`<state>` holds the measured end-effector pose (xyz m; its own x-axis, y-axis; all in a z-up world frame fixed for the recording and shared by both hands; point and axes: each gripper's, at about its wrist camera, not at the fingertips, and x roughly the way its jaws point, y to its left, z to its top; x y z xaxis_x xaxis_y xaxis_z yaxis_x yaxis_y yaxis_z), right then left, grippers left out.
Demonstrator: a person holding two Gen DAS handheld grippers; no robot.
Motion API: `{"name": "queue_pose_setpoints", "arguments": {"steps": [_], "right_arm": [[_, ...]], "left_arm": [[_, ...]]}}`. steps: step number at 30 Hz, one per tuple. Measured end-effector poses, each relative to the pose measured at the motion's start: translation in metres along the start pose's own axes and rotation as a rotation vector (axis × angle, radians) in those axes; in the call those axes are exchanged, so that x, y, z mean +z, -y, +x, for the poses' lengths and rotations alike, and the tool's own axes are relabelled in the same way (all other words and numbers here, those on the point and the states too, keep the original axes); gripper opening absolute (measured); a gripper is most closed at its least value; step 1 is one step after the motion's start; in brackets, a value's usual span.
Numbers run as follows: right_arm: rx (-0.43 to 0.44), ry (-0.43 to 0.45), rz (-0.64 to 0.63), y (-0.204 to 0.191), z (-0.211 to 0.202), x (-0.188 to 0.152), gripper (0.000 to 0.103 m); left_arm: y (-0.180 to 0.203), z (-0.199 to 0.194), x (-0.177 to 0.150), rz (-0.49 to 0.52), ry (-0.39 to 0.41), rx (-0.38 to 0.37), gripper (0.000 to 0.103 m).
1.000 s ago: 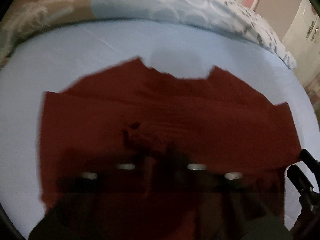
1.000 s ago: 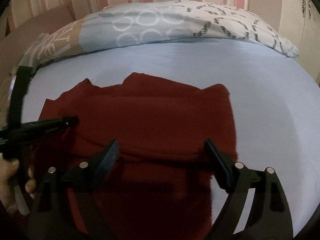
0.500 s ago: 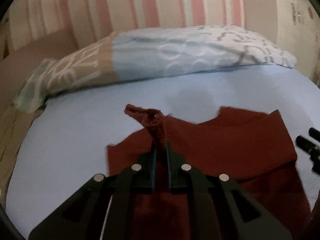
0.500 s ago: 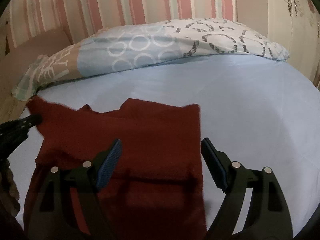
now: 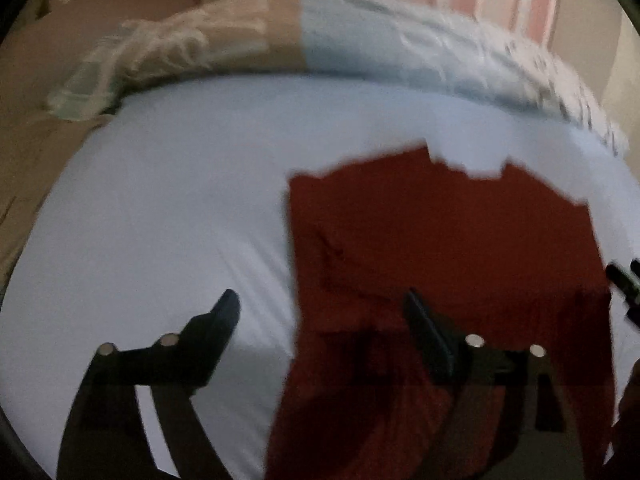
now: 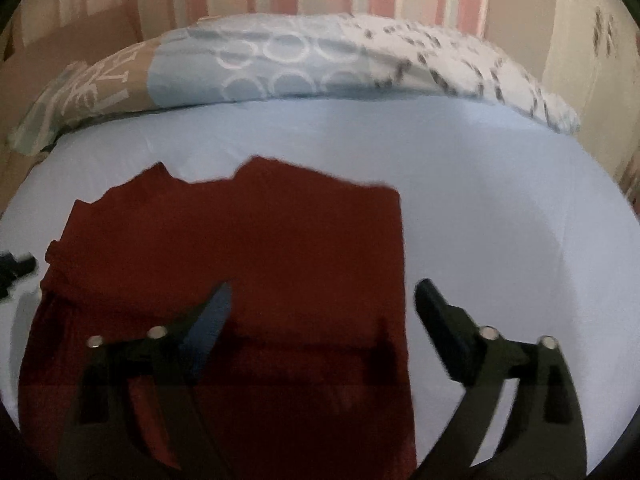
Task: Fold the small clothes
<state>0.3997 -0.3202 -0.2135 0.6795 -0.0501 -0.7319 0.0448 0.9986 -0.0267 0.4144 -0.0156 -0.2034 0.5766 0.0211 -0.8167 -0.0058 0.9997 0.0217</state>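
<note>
Light blue bed sheet (image 6: pixel 480 200) carries the dark red knit garment (image 6: pixel 256 248), lying flat. Left gripper (image 5: pixel 320 312), clamped on the sleeve half a second ago, now has fingers apart, empty: sleeve fold judged done. Right gripper (image 6: pixel 324 296) fingers apart, empty.

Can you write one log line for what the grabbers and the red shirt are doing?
left gripper: open, empty | right gripper: open, empty | red shirt: flat on blue sheet, sides folded in
</note>
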Motion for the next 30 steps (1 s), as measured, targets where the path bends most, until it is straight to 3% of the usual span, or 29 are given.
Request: {"name": "queue_pose_setpoints", "arguments": {"steps": [4, 10, 15, 19, 22, 26, 30], "right_arm": [[0.012, -0.03, -0.07, -0.026, 0.021, 0.016, 0.095], [-0.005, -0.203, -0.067, -0.033, 0.077, 0.023, 0.079], [0.039, -0.263, 0.014, -0.017, 0.093, 0.018, 0.084], [0.051, -0.262, 0.016, -0.016, 0.09, 0.019, 0.085], [0.089, -0.208, 0.006, -0.017, 0.071, 0.016, 0.091], [0.099, -0.027, -0.019, -0.023, 0.013, 0.007, 0.099], [0.082, 0.088, -0.03, -0.029, -0.037, -0.006, 0.1]], "left_arm": [[0.024, 0.023, 0.025, 0.059, -0.024, -0.016, 0.092], [0.043, 0.082, 0.02, 0.116, -0.161, 0.021, 0.092], [0.034, 0.088, 0.013, 0.065, -0.162, -0.028, 0.095], [0.031, 0.085, 0.011, 0.048, -0.165, -0.042, 0.098], [0.032, 0.068, 0.009, 0.068, -0.135, -0.034, 0.097], [0.027, 0.029, -0.004, 0.105, -0.042, -0.022, 0.097], [0.021, -0.021, -0.029, 0.115, 0.067, -0.035, 0.097]]}}
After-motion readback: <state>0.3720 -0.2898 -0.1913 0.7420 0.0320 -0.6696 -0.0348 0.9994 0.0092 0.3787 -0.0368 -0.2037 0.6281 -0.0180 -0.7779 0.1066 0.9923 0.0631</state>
